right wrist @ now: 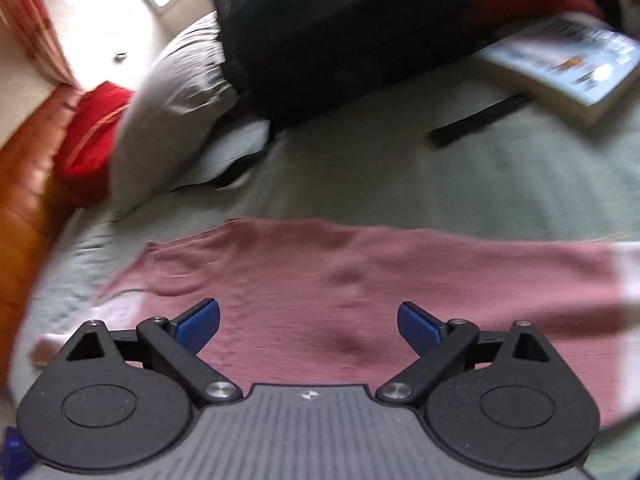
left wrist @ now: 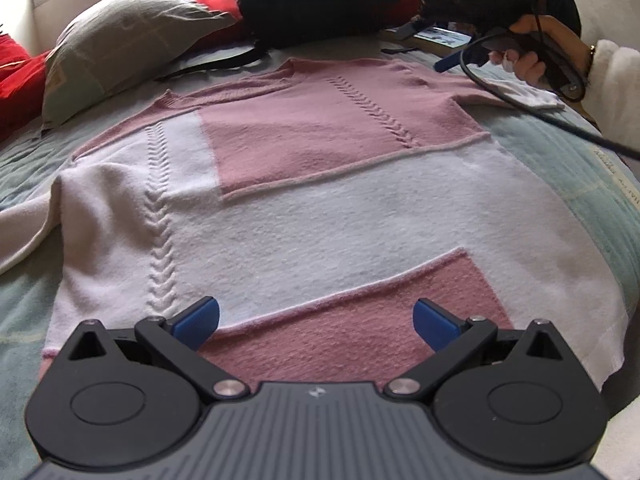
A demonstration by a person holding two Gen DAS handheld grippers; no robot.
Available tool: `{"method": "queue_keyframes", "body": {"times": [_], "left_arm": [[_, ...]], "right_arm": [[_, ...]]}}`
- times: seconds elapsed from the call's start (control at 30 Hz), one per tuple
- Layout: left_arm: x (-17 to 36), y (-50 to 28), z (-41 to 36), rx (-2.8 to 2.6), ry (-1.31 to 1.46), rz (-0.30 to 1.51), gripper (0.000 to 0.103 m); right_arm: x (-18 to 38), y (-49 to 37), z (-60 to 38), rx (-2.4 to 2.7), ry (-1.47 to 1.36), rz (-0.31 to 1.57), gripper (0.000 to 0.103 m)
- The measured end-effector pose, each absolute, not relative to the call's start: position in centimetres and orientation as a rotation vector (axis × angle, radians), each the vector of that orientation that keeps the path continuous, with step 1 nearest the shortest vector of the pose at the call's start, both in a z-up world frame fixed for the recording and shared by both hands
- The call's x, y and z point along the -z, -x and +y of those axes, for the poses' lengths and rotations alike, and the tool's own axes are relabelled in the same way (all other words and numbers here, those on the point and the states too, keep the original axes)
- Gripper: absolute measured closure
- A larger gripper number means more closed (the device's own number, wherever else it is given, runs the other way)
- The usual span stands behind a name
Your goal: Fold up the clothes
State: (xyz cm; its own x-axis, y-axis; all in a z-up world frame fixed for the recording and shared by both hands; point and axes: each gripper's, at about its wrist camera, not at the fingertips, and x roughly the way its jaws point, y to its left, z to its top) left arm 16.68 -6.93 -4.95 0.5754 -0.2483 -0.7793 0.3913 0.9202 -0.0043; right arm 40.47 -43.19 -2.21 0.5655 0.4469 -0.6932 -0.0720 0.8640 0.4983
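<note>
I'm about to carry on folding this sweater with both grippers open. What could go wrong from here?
1. The right gripper's cable trails over the sweater near its far right corner, so it may snag or drag the knit.
2. The backpack has a strap lying close to the collar; a fold there could catch it.
3. The left sleeve is bunched, so folds may come out uneven.

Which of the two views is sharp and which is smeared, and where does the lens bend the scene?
Left wrist view: sharp, the sweater's knit texture clear, bulging barrel-like toward the edges. Right wrist view: motion-smeared, the book's print unreadable, window glare top left.
</note>
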Motion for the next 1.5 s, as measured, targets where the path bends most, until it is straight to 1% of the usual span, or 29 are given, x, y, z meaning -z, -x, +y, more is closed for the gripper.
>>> {"method": "queue_keyframes", "body": {"times": [0.1, 0.17, 0.3, 0.43, 0.73, 0.87, 0.97, 1.03, 1.1, 1.23, 1.33, 1.5], "left_arm": [[5.1, -16.8, -6.8, 0.365, -0.175, 0.890, 0.001], [5.2, -16.8, -6.8, 0.366, -0.179, 0.891, 0.001], [5.4, -17.1, -7.0, 0.369, -0.181, 0.895, 0.001], [5.5, -17.2, -7.4, 0.376, -0.181, 0.898, 0.001], [4.3, -17.3, -9.4, 0.448, -0.191, 0.879, 0.001], [4.0, -17.3, -10.3, 0.461, -0.192, 0.875, 0.001], [4.1, -17.0, -10.7, 0.472, -0.206, 0.880, 0.001], [4.1, -16.9, -10.8, 0.469, -0.211, 0.881, 0.001], [4.0, -16.9, -10.8, 0.465, -0.209, 0.881, 0.001], [4.1, -16.9, -11.1, 0.464, -0.209, 0.887, 0.001], [4.3, -16.9, -11.5, 0.470, -0.219, 0.892, 0.001], [4.4, -17.2, -11.6, 0.455, -0.224, 0.899, 0.001]], "right_arm": [[3.2, -41.6, -43.4, -0.351, -0.508, 0.933, 0.003], [3.9, -42.1, -44.1, -0.348, -0.544, 0.945, 0.000], [5.1, -41.8, -46.8, -0.354, -0.580, 0.951, 0.000], [5.7, -40.5, -50.4, -0.361, -0.603, 0.925, 0.000], [6.0, -37.6, -60.7, -0.146, -0.676, 0.852, 0.000], [5.9, -36.2, -63.9, -0.051, -0.704, 0.813, 0.000], [5.6, -35.3, -65.3, 0.097, -0.633, 0.811, 0.000], [4.8, -34.8, -65.6, 0.254, -0.526, 0.801, 0.000], [4.2, -34.4, -65.3, 0.306, -0.442, 0.792, 0.000], [3.3, -34.5, -63.3, 0.185, -0.355, 0.797, 0.000], [3.8, -35.7, -61.9, 0.129, -0.277, 0.837, 0.000], [6.0, -36.2, -64.6, 0.245, -0.329, 0.817, 0.000]]}}
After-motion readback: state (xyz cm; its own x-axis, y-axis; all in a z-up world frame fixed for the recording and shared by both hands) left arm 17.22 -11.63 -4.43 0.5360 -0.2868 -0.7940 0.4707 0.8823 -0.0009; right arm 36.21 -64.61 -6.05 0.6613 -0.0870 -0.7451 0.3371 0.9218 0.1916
